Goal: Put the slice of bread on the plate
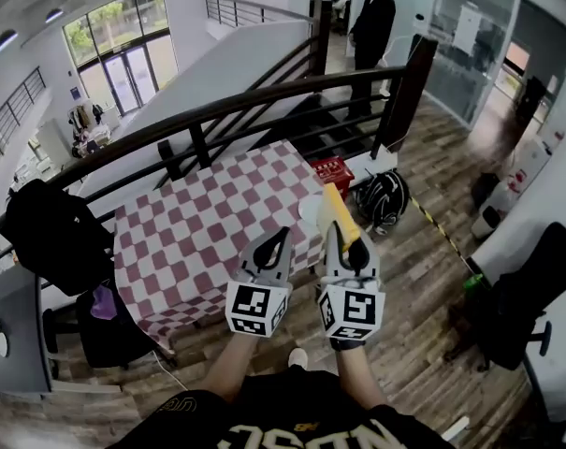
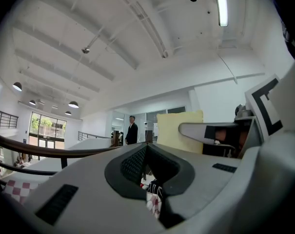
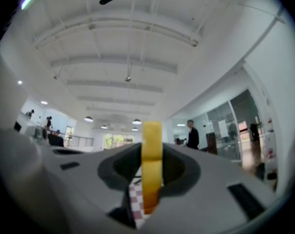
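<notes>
Bread (image 1: pixel 340 215) stands on edge in the air by the corner of the checkered surface (image 1: pixel 198 237), pinched between the jaws of the right hand-held gripper (image 1: pixel 350 249); the left hand-held gripper (image 1: pixel 282 239) beside it has its jaws together, empty; a white plate (image 1: pixel 307 210) shows just behind the bread

The checked tablecloth (image 1: pixel 198 232) is matt cloth and the floor (image 1: pixel 423 344) is glossy wood. The left claw (image 1: pixel 273 249) and right claw (image 1: pixel 346 247) are smooth matt plastic, and the bread slice (image 1: pixel 337 209) looks matt.

A white plate (image 1: pixel 308 210) lies on the red-and-white checked table (image 1: pixel 208 232).
</notes>
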`<control>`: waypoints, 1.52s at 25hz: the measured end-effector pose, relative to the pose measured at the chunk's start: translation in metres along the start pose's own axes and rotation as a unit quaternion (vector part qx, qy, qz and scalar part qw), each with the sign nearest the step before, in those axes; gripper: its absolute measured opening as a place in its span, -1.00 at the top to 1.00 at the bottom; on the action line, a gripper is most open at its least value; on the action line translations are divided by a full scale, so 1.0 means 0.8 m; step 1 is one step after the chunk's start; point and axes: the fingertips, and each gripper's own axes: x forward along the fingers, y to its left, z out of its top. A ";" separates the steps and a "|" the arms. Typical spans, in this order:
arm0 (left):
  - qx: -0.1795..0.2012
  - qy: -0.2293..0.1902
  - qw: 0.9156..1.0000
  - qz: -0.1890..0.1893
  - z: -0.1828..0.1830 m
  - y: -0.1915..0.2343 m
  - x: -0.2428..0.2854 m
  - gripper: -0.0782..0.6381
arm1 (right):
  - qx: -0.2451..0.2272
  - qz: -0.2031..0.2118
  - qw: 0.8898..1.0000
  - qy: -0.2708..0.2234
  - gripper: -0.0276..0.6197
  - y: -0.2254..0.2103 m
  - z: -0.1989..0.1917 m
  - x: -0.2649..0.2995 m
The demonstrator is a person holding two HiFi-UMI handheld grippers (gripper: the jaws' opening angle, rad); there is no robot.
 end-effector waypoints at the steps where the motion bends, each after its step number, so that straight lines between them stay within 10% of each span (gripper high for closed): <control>1: -0.007 0.000 1.000 0.002 -0.006 -0.002 0.012 0.73 | 0.003 -0.001 1.000 0.002 0.60 -0.012 -0.006 0.010; 23: -0.047 0.118 0.992 0.007 -0.178 0.021 0.144 0.73 | 0.082 -0.025 0.982 0.167 0.60 -0.116 -0.211 0.100; 38: -0.082 0.217 0.972 -0.025 -0.305 0.079 0.234 0.73 | 0.131 -0.047 0.943 0.302 0.60 -0.130 -0.371 0.206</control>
